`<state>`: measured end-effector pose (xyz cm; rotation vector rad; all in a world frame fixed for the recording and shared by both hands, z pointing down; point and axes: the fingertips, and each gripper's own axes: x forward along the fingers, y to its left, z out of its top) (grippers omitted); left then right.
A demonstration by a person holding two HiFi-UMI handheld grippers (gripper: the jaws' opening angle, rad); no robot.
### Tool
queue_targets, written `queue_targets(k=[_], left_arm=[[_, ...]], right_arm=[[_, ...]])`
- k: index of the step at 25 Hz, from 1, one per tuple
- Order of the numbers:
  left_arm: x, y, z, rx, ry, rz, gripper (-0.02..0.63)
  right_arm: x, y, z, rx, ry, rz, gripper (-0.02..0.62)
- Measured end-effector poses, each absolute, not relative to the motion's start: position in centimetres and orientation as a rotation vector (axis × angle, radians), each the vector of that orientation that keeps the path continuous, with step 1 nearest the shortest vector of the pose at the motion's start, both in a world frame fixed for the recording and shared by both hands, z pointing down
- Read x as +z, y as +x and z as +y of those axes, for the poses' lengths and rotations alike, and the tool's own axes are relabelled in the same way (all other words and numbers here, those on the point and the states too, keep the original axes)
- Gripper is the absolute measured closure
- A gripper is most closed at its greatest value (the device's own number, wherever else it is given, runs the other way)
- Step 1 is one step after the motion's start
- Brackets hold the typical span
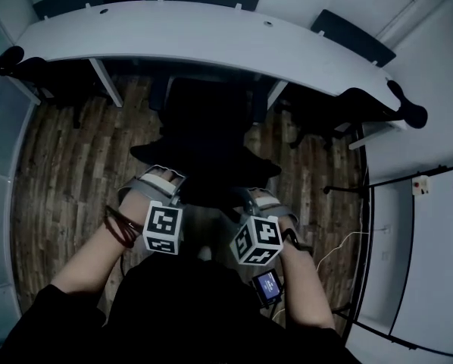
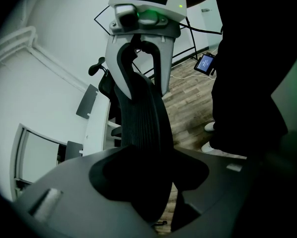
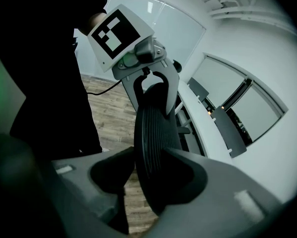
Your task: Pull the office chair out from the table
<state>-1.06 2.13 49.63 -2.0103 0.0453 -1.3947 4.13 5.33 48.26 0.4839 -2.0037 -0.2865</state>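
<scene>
**Black mesh back clamped at both top corners**

On the left, my left gripper (image 2: 146, 182) is closed on the top rim of the backrest (image 2: 141, 113), with the ribbed mesh filling the gap between its jaws. In the middle, the office chair (image 1: 204, 139) faces the white curved table (image 1: 211, 40), its seat partly tucked beneath the near edge, over a wood-plank floor (image 1: 67, 150). On the right, my right gripper (image 3: 148, 177) bites the same rim at the opposite end.

I judge the mesh soft and springy and the frame around it stiff, so the rim is the right place to hold. The base is hidden under the seat. I expect the chair to be heavy but to roll. It will likely swivel if I pull harder on one side, so I should keep the pull even.
</scene>
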Motion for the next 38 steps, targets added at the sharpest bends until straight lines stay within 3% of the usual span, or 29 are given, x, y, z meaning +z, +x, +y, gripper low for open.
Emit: queue_targets(k=[27, 33, 34, 36, 37, 38], left_arm=[[48.9, -1.7, 16.3, -1.316, -2.084, 0.053, 0.401], [42.1, -3.2, 19.8, -1.051, -2.515, 0.018, 0.381], [39.8, -3.2, 20.3, -0.933, -2.633, 0.021, 0.409], [34.5, -3.3, 19.9, -0.600, -2.876, 0.104, 0.536], [32.1, -3.6, 19.1, -0.428, -2.993, 0.189, 0.600], [30.3, -4.0, 18.2, -0.293, -3.091, 0.286, 0.601]], right_arm=[[47.5, 3.2, 18.9, -0.345, 0.502, -2.066, 0.419], [37.6, 2.0, 19.9, -0.059, 0.688, -2.540, 0.419], [35.2, 2.5, 19.7, -0.014, 0.767, -2.629, 0.420], [31.5, 3.8, 19.5, 0.081, 0.933, -2.730, 0.466], [30.1, 4.5, 19.3, 0.100, 1.012, -2.749, 0.539], [29.1, 5.1, 19.2, 0.098, 1.090, -2.756, 0.594]])
